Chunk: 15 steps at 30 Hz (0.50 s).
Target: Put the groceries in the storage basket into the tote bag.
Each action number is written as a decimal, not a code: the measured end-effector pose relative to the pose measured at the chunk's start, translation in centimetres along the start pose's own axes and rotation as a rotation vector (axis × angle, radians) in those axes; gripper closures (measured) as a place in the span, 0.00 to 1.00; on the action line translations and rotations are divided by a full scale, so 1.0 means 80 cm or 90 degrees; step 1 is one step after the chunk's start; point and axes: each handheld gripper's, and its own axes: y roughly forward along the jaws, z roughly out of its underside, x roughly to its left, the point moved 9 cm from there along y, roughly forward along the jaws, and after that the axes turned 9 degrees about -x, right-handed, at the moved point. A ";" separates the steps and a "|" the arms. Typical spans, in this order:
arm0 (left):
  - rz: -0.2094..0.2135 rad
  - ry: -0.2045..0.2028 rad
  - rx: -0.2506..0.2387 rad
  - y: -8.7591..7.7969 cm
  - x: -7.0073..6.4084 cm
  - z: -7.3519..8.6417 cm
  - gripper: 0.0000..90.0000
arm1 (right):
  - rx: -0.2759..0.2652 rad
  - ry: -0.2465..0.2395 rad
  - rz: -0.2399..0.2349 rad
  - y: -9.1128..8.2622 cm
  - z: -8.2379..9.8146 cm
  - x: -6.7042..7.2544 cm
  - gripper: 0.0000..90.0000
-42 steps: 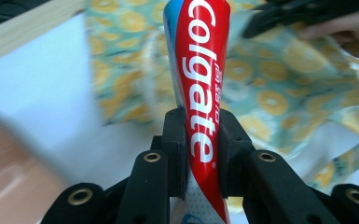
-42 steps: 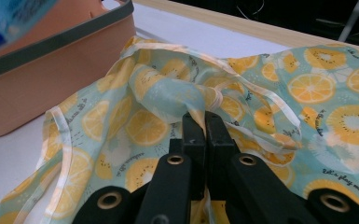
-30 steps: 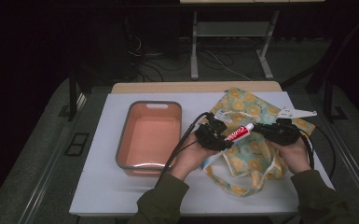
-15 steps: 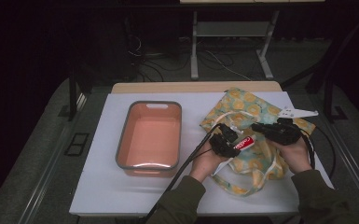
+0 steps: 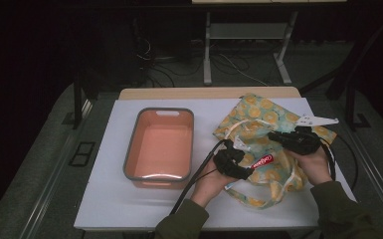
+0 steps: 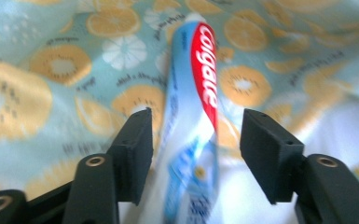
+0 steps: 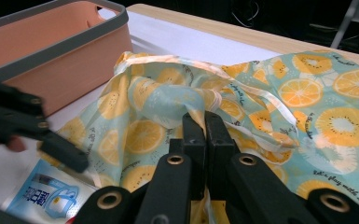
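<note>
Left claw [image 6: 193,140] stands wide, its two black jaws apart on either side of the toothpaste tube [image 6: 193,130], with a visible gap between each jaw face and the tube, so nothing clamps the tube at this moment; the blur along the tube's lower half suggests motion, though which way cannot be told. Going from the largest thing down: the white tabletop [image 5: 104,199] carries the salmon bin [image 5: 161,144] at the left with a grey rim, sitting bare inside and well apart from the tube, and the citrus-print drawstring bag [image 5: 258,117] at the right, rumpled and partly gathered. The right claw [image 7: 204,135] is closed tight on a fold of that bag's fabric near its opening. The tube lies across the bag in the high view, red end pointing toward the right claw [image 5: 298,142], just off the left claw [image 5: 234,162]. The likely trouble starts with the bag: held by a single pinch of thin cloth, the mouth could sag shut or the fold could slip free if pulled. Next, the tube, round and slick, could roll off the fabric or skid sideways if the wide jaws close off-centre. Smallest, the white drawstring [image 7: 261,100] looping near the opening could snag a jaw.
</note>
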 end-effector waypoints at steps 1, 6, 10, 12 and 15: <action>-0.007 0.007 0.003 -0.003 -0.002 0.004 0.45 | 0.002 0.001 0.000 0.000 0.000 0.000 0.99; -0.031 0.013 0.029 -0.002 0.004 0.031 0.44 | 0.004 -0.002 -0.001 0.001 0.001 0.002 0.99; -0.031 0.012 0.048 0.007 0.006 0.046 0.49 | 0.004 -0.001 -0.001 0.001 0.001 0.001 0.99; -0.032 0.010 0.051 0.009 0.006 0.049 0.51 | 0.003 -0.001 -0.001 0.001 0.002 0.001 0.99; -0.034 0.008 0.043 0.006 0.006 0.045 0.63 | 0.003 -0.003 -0.001 0.001 0.002 0.001 0.99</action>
